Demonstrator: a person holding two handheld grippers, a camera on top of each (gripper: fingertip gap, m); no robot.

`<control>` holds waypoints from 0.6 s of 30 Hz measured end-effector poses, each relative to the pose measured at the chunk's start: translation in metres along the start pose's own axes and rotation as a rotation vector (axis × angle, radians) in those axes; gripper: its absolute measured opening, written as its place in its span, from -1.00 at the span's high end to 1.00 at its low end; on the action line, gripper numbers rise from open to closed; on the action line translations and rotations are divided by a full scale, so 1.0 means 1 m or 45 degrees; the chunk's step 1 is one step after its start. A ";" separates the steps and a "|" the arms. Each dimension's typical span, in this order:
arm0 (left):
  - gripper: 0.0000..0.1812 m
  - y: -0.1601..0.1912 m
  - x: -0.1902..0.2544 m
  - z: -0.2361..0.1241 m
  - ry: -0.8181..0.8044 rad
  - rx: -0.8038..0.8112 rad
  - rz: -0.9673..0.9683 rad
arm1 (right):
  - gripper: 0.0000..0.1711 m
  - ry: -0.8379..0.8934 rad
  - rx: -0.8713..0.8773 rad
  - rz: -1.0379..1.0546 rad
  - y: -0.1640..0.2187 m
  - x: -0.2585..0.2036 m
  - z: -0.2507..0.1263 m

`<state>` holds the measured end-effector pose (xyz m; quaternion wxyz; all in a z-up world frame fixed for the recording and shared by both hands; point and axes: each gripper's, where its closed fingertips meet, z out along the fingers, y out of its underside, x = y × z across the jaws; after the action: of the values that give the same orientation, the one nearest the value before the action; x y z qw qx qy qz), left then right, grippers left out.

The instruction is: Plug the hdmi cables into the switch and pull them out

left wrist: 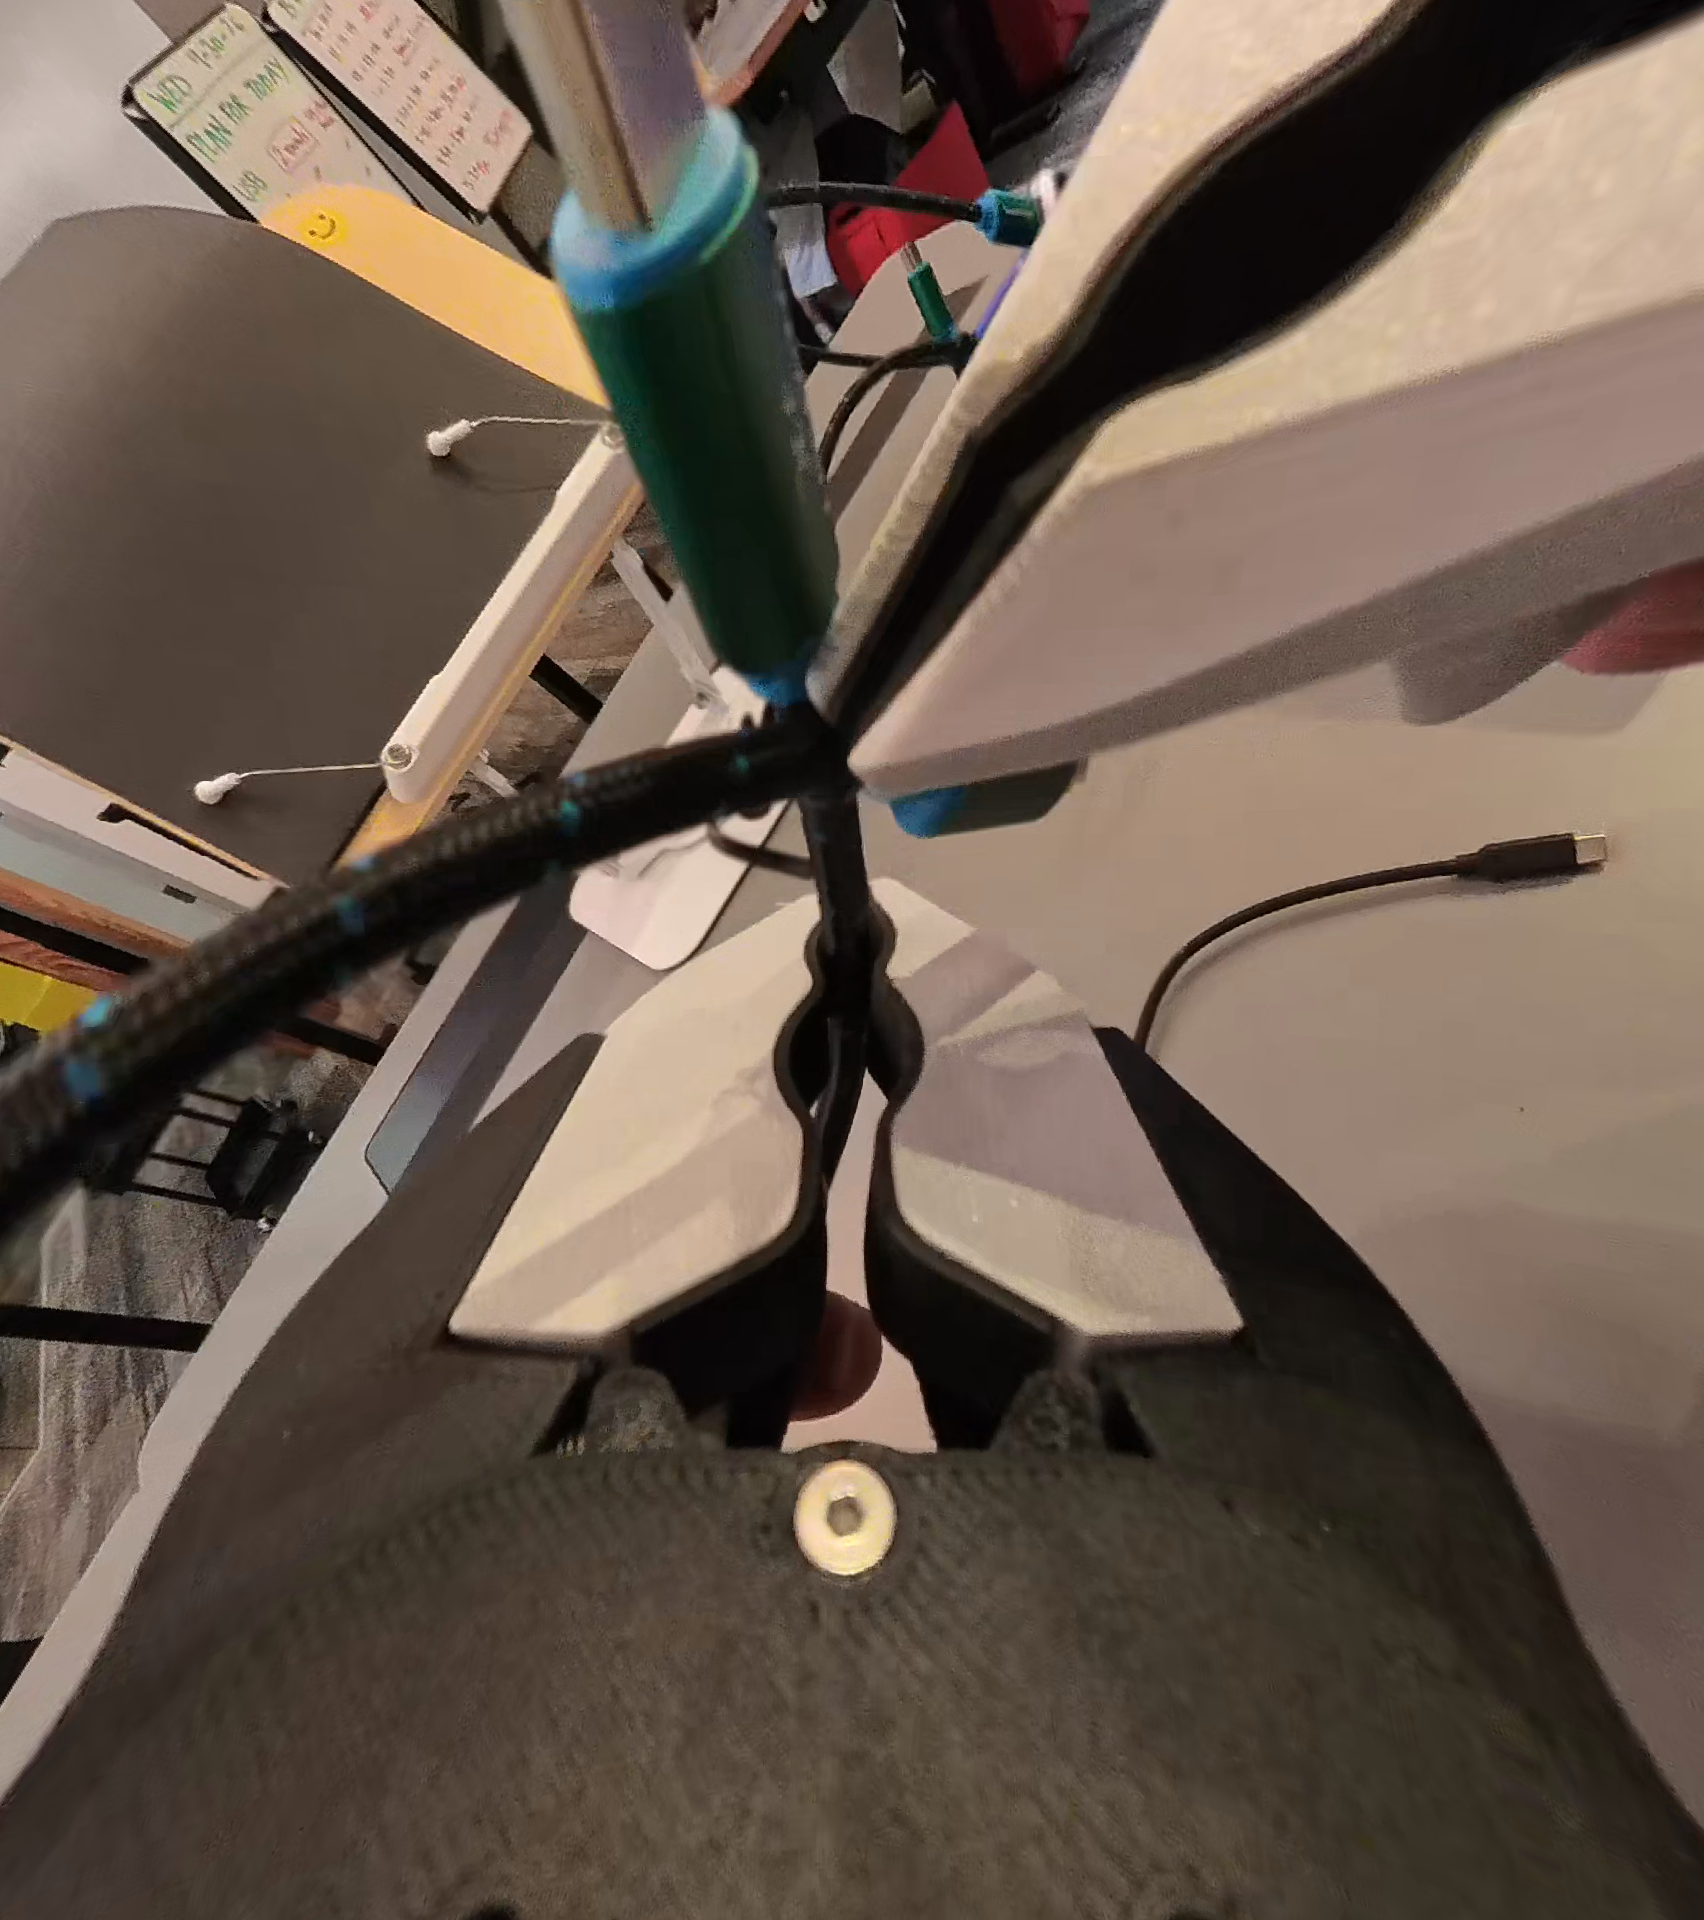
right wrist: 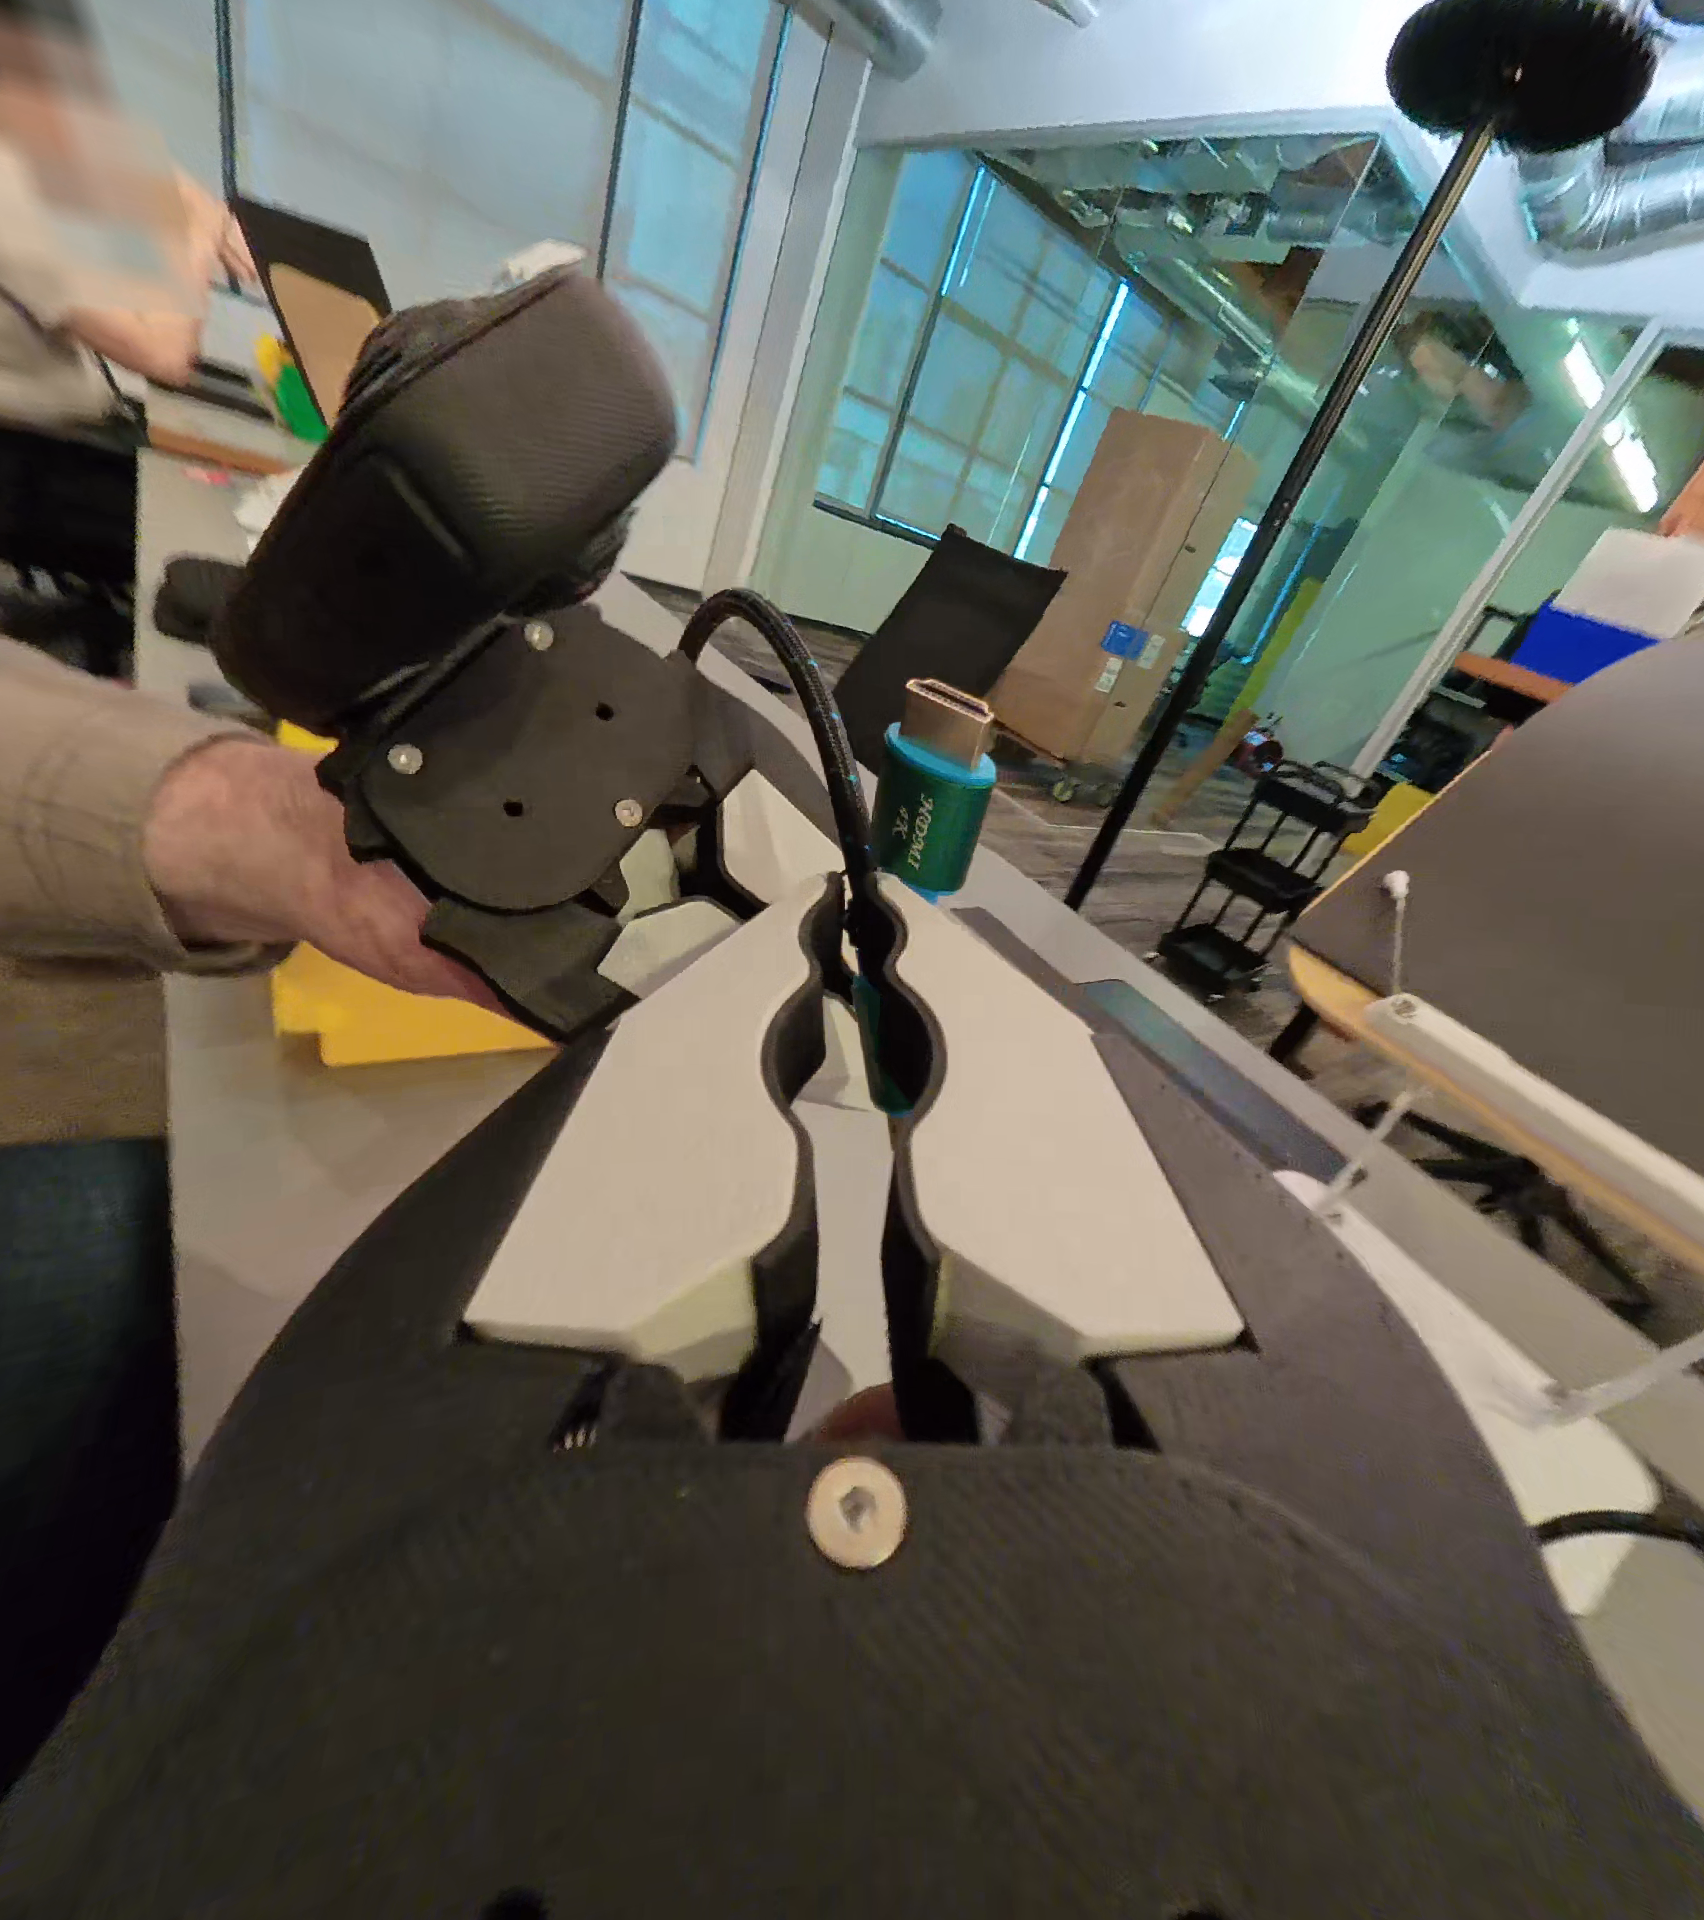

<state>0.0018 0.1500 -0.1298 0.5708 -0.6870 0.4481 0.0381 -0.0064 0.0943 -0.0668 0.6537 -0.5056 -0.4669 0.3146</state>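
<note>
In the left wrist view my left gripper is shut on a black braided HDMI cable just below its green plug. The plug has blue rings and stands upright with its metal tip up. My right gripper reaches in from the upper right and meets the left one at the plug's base. In the right wrist view my right gripper is shut on a second green plug. Its cable arcs up and left. The upright plug stands just behind the fingertips. The left gripper is held by a hand at the left. I cannot pick out a switch for certain.
The grey table carries a thin black cable with a small plug at the right and a white flat box near the edge. More green plugs lie farther off. A dark divider panel stands beyond the edge. A yellow block lies under the left hand. The left gripper's tips are roughly 8 cm from the right gripper's.
</note>
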 end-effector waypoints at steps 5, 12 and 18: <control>1.00 -0.004 -0.003 -0.002 -0.024 0.023 -0.002 | 1.00 -0.143 0.126 0.521 -0.007 0.004 -0.001; 1.00 -0.003 -0.002 -0.001 -0.024 0.023 0.004 | 1.00 -0.199 0.105 0.537 -0.006 -0.003 0.002; 1.00 -0.004 -0.004 -0.003 -0.041 0.032 0.036 | 0.84 -0.136 0.031 0.172 -0.006 -0.008 0.000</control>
<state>0.0013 0.1498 -0.1236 0.5859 -0.6727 0.4489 0.0514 -0.0094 0.0857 -0.0635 0.6112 -0.5106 -0.4621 0.3901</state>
